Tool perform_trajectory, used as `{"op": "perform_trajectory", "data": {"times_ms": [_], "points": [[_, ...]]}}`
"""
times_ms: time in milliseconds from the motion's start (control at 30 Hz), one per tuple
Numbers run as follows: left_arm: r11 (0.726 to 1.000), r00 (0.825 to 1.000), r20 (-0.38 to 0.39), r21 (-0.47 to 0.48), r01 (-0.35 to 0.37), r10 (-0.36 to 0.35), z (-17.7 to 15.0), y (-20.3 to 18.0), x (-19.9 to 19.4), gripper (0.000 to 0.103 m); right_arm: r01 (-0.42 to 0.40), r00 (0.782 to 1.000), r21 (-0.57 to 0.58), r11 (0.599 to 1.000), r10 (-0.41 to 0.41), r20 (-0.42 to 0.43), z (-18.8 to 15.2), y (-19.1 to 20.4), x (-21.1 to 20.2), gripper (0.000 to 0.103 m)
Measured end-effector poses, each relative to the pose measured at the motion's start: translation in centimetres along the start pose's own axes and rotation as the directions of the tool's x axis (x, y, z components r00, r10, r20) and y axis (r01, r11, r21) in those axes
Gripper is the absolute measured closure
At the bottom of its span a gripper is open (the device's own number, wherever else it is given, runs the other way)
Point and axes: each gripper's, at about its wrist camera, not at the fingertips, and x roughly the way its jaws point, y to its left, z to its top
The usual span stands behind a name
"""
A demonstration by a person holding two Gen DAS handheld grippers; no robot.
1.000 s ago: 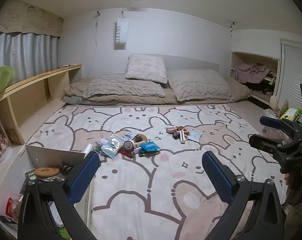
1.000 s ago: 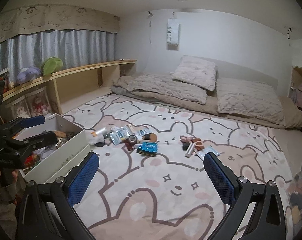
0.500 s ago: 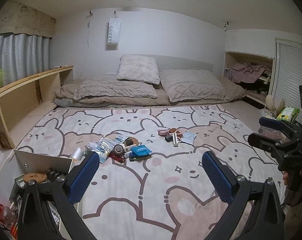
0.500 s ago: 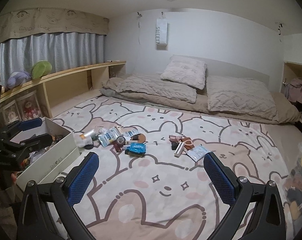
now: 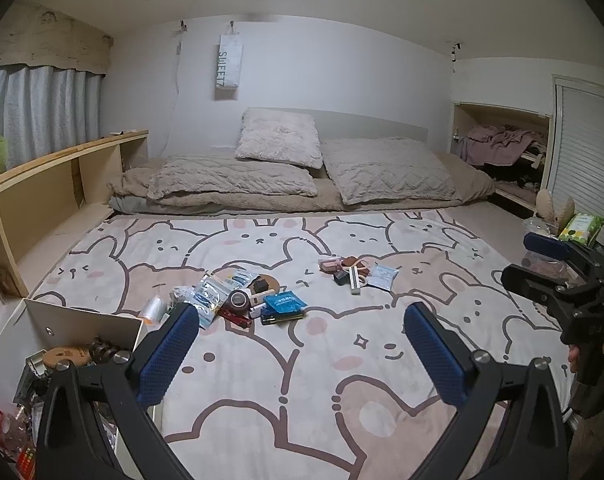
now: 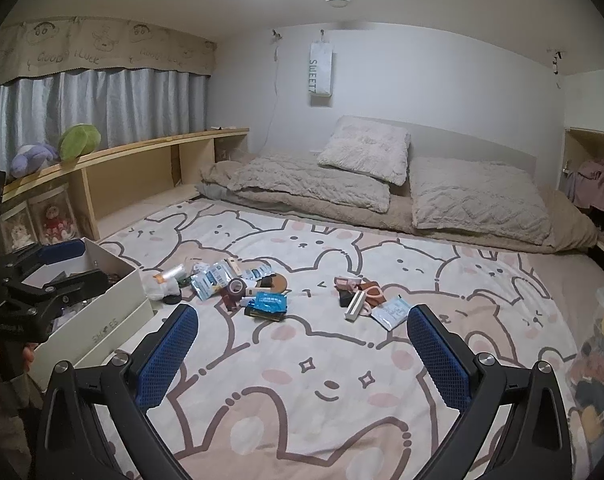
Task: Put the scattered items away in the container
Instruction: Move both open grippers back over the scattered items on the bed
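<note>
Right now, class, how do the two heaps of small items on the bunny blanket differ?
The left heap is larger, holding a blue packet and tape roll, and lies nearer the white box. The right heap is smaller, with a white stick. Both rest on the blanket, untouched.

The white box [image 5: 86,322] at the lower left of the left wrist frame is cut off by the edge and partly covered by the left gripper [image 5: 302,344]; its contents are a dark jumble too small to name. In the right wrist frame the same box [image 6: 114,312] is half hidden behind that gripper. The scattered items [image 6: 262,292] at frame centre overlap; their labels are unreadable. A clear bag [image 6: 601,352] at the right edge is cropped and blurred.
</note>
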Motion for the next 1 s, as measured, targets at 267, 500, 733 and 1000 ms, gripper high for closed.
{"op": "perform_trajectory", "data": {"times_ms": [267, 500, 733, 1000], "points": [[0.999, 0.998, -0.054, 0.037, -0.024, 0.026, -2.4, -0.3, 2.8, 0.000, 0.023, 0.998, 0.002, 1.000, -0.023, -0.055, -2.6, 0.0, 2.5, 0.000], [0.999, 0.995, -0.090, 0.000, -0.037, 0.036, -4.8, 0.5, 5.5, 0.000, 0.031, 0.992, 0.011, 0.999, -0.030, -0.120, -5.1, -0.6, 5.4, 0.000], [0.997, 0.993, -0.116, -0.071, -0.014, 0.006, -6.4, 1.7, 8.2, 0.000, 0.033, 0.986, 0.077, 0.996, -0.020, -0.166, -6.8, -2.1, 7.5, 0.000], [0.996, 0.990, -0.144, -0.094, -0.009, -0.004, -8.3, 2.9, 11.3, 0.000, 0.047, 0.976, 0.135, 0.990, -0.017, -0.215, -8.9, -3.3, 10.0, 0.000]]}}
